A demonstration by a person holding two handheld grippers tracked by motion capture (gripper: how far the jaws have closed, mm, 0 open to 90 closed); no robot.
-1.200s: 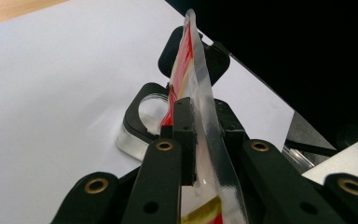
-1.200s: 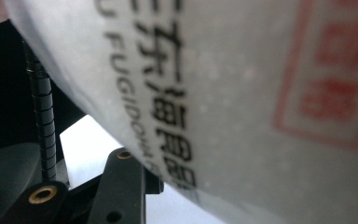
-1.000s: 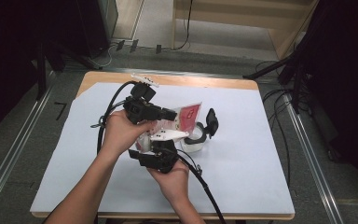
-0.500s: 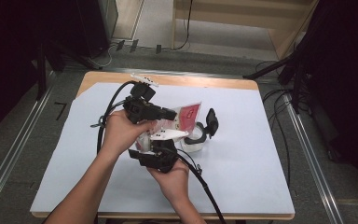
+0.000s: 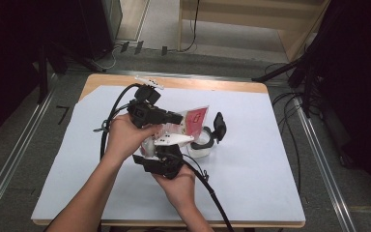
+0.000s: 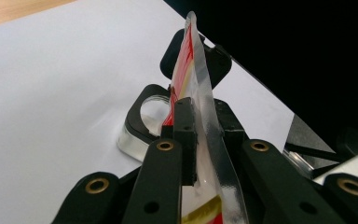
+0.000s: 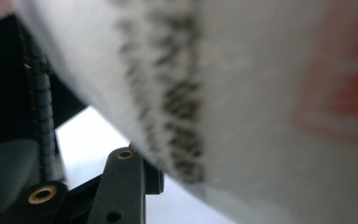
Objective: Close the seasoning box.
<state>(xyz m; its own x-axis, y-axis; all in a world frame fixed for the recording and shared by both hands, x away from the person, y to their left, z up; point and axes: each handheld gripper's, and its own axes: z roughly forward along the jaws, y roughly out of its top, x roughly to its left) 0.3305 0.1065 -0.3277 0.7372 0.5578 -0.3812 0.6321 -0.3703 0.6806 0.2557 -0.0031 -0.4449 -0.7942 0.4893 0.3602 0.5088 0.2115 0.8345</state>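
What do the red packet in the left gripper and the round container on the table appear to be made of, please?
The red packet looks like thin glossy plastic film: its clear sealed edge catches glare and bends between the left gripper's pads. The round container seems to be clear rigid plastic or glass, since the white table cover shows through its wall; which one I cannot tell.

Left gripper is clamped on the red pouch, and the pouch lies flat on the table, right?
Not flat. The left gripper is clamped on the red pouch, but the pouch is held up off the table, edge-on above a clear container. The left gripper view shows it.
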